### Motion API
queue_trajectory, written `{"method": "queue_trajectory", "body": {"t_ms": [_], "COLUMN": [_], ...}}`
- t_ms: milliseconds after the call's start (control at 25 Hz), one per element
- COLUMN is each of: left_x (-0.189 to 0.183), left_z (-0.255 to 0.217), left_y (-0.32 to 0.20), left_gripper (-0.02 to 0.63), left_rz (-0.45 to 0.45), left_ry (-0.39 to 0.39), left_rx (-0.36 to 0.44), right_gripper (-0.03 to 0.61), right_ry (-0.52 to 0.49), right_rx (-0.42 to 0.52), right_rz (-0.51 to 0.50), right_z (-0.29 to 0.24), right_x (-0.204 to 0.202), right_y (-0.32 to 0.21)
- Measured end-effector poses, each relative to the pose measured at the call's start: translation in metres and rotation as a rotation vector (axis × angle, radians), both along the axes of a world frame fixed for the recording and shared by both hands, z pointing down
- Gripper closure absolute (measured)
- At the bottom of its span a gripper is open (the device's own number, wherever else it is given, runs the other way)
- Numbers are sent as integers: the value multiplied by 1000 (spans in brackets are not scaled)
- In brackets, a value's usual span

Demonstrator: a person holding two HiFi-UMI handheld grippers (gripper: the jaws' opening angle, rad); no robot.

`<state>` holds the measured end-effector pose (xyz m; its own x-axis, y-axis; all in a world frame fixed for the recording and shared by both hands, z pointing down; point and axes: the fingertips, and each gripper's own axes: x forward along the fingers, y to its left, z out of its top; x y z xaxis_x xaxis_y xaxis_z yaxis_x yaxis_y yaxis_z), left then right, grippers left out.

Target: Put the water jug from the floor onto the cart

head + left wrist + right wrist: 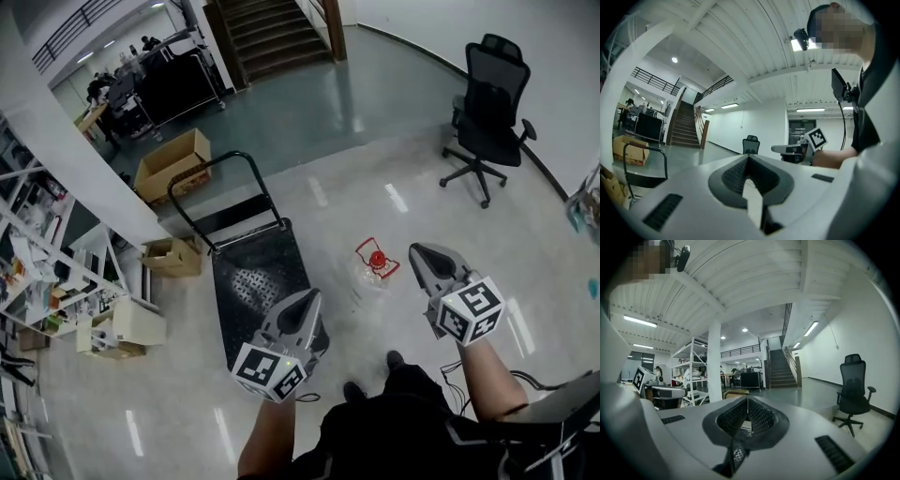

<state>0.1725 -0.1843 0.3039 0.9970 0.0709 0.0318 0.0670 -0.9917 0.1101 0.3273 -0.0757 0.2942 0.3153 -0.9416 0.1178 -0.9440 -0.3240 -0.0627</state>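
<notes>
Holding left gripper [307,302] and right gripper [424,255] closed, empty. Water jug [375,266] sits just right of the cart [248,281]. It seems see-through, so I might misjudge the handle and tip it.

No readable text, labels, brands, numbers or signs in view

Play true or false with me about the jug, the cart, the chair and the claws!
1. The water jug stands on the floor beside the cart. True.
2. The jug's top is blue. False: it is red.
3. The left claw grips the jug. False: it is shut on nothing, away from the jug.
4. The right claw is shut. True.
5. The office chair is red. False: it is black.
</notes>
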Motion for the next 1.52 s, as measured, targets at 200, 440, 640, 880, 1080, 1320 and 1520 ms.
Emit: {"method": "queue_trajectory", "body": {"t_ms": [200, 440, 640, 880, 1080, 1320, 1520], "left_x": [44, 124, 205, 269, 287, 301, 312], "left_z": [10, 27, 62, 131, 220, 299, 360], "left_y": [-32, -79, -97, -109, -114, -122, -116], "left_gripper": [614, 614, 614, 614, 615, 615, 614], "left_rz": [-25, -41, -71, -34, -28, 20, 76], "left_ry": [-23, -86, -189, -290, -437, -564, -644], "left_rx": [-27, -40, -117, -164, -264, -273, -302], "right_gripper": [575, 522, 442, 402, 353, 353, 353], "right_ry": [-15, -114, -249, -399, -542, -645, -760], "right_rx": [18, 1, -50, -174, -271, -343, -405], "right_rz": [-18, -20, 3, 12, 88, 166, 244], "right_z": [11, 55, 118, 211, 298, 384, 466], "right_x": [47, 139, 225, 279, 297, 300, 298], "right_y": [-34, -84, -97, -118, -118, -114, -99]}}
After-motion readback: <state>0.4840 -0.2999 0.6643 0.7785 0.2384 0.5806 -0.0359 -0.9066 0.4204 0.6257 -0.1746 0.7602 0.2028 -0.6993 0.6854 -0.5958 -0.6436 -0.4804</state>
